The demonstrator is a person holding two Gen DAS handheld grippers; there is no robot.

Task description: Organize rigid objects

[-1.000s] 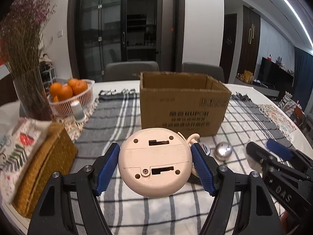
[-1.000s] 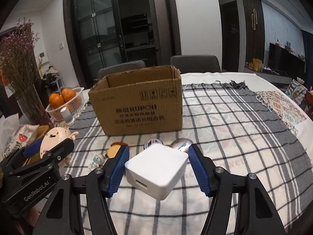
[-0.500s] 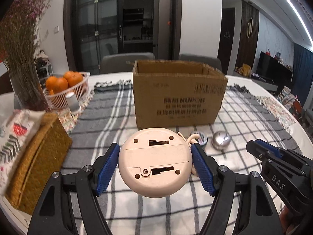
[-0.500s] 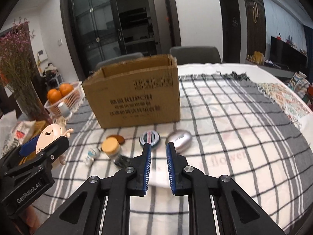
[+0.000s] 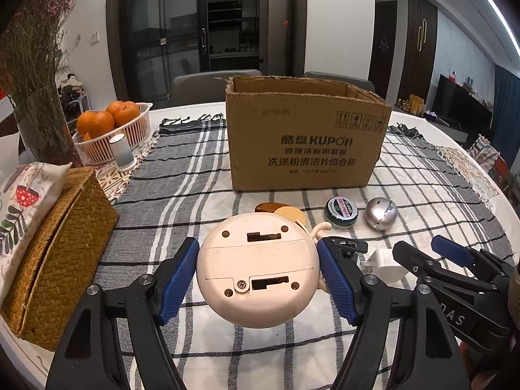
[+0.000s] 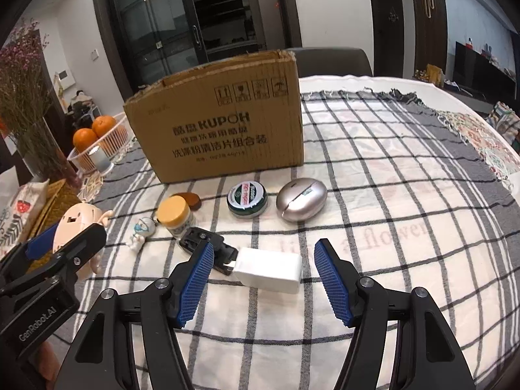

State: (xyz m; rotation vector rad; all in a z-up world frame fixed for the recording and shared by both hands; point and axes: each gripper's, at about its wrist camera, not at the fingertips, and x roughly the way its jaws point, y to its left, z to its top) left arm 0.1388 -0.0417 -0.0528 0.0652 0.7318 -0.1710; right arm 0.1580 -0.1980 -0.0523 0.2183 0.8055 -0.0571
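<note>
Checked cloth covers the table [image 6: 406,201]; the left hand-held gripper [image 5: 260,279], clamped on the round cream toy [image 5: 256,269], should be lifted clear over the cardboard box [image 5: 305,139] rim; the right hand-held gripper [image 6: 263,279] is spread around the white charger [image 6: 269,269].

Right gripper [image 6: 265,281] has released the white charger [image 6: 269,269] onto the cloth.

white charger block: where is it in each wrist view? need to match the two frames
Left wrist: the white charger lies low right of centre on the cloth, partly hidden between the two grippers.
Right wrist: it lies low centre, flat on the cloth between the open right gripper fingers, not gripped.
Shared landmark: the cardboard box, with the green tin in front.
</note>
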